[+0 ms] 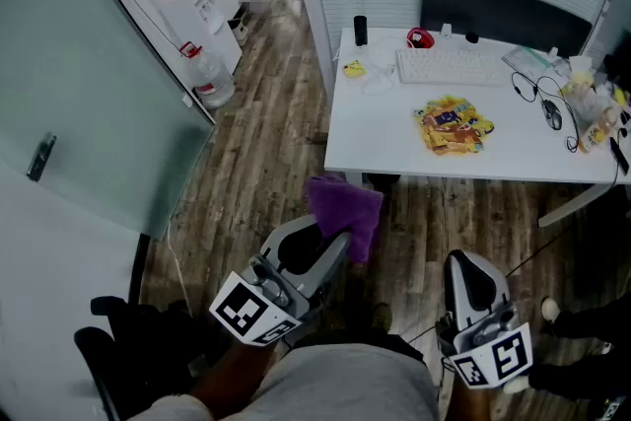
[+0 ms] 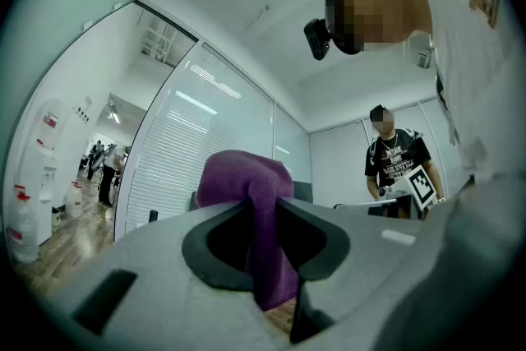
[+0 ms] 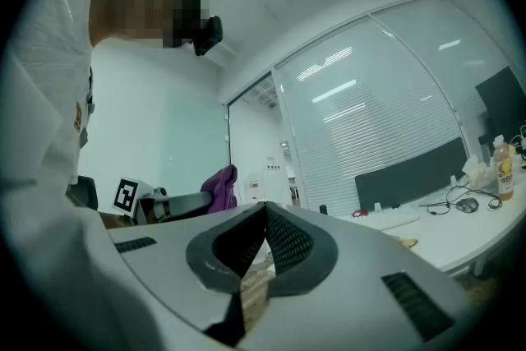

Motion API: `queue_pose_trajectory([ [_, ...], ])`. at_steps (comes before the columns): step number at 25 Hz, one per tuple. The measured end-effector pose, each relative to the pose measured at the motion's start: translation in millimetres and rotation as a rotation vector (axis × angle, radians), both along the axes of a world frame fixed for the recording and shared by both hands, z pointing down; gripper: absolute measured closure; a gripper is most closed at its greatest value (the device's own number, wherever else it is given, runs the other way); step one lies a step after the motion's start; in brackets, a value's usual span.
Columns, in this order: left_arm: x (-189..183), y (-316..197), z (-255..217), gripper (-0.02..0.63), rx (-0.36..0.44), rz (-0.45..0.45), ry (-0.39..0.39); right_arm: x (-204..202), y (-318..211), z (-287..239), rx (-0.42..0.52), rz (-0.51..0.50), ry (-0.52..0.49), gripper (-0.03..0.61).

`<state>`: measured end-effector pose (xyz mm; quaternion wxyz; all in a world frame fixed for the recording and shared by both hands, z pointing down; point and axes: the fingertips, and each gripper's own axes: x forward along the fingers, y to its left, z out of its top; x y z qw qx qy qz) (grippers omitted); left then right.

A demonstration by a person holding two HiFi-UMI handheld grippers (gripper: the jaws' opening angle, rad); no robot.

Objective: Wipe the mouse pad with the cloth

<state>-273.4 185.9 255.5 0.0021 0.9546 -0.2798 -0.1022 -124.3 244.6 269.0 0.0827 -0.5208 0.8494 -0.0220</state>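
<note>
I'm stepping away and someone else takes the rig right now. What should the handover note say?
Left tongs: shut on the purple cloth, which bunches over their tips.
Right tongs: shut, empty.
Mouse pad: colourful, lying flat on the white desk, on the near side of the keyboard. Both tongs are over the floor, short of the desk.
Done: cloth is in hand.
Left: carry the cloth to the pad and wipe it; no wiping has begun.
</note>
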Motion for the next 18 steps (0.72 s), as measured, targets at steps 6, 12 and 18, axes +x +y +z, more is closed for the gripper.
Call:
queue_pose_trajectory([
  [6,6,-4,0,0.532,-0.001,0.005,-0.006,6,-3,0,0.001,0.003,-0.002,0.568],
  [12,22,-10,2,0.532,-0.005,0.019,-0.016,24,-5,-1,0.008,0.012,-0.061,0.568],
  [18,51,-22,5,0.532,-0.007,0.031,-0.033,56,-11,0,0.008,0.038,-0.062,0.568],
])
